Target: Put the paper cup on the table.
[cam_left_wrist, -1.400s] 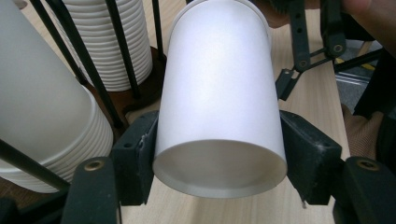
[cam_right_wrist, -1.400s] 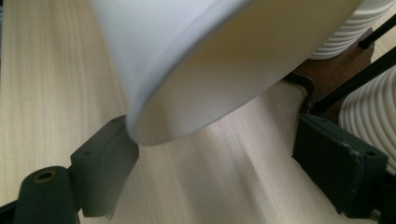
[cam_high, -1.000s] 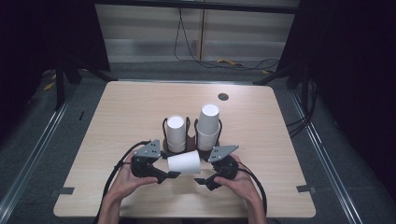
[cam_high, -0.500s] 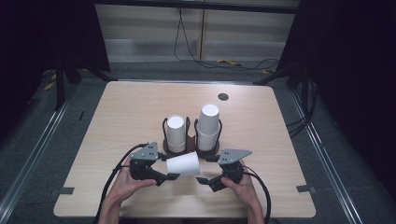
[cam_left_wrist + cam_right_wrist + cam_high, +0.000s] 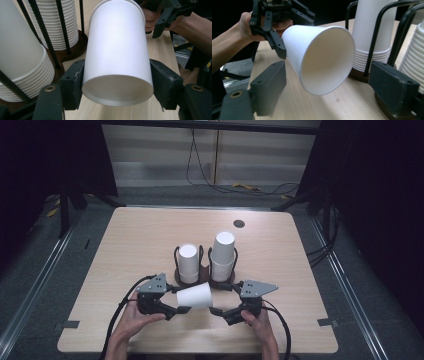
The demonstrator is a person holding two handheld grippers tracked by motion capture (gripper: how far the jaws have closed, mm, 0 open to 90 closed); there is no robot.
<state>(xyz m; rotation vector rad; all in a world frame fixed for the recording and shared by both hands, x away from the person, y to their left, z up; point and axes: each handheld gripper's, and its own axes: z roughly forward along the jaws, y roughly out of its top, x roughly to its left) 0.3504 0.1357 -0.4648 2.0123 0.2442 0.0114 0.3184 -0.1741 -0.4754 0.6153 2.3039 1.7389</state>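
Cup [image 5: 195,295], a single white paper one, hangs sideways just above the table [image 5: 125,245] at lower centre of the high view, its long axis running left to right across the frame. Its closed base end sits between the pads of the left gripper [image 5: 184,309], which are pressed on its wall from both sides; the left gripper view shows that base [image 5: 117,91] nearest the camera and the cup tapering wider away from it. The open mouth points toward the right gripper [image 5: 217,311], and in the right gripper view the rim [image 5: 329,61] faces the camera between two jaws that stand wide, well clear of the paper on either side. So the coming move likely turns on the mouth end: it lies straight ahead of the right gripper, which is the free one and nearest that end.

Behind the cup, toward mid frame, two wire-framed holders carry stacks of cups [image 5: 189,265], the right stack [image 5: 223,252] taller. Whether the cup's far rim touches a holder base cannot be told from above. The left pads hide part of its wall, and the stack tops are cut off in both gripper views
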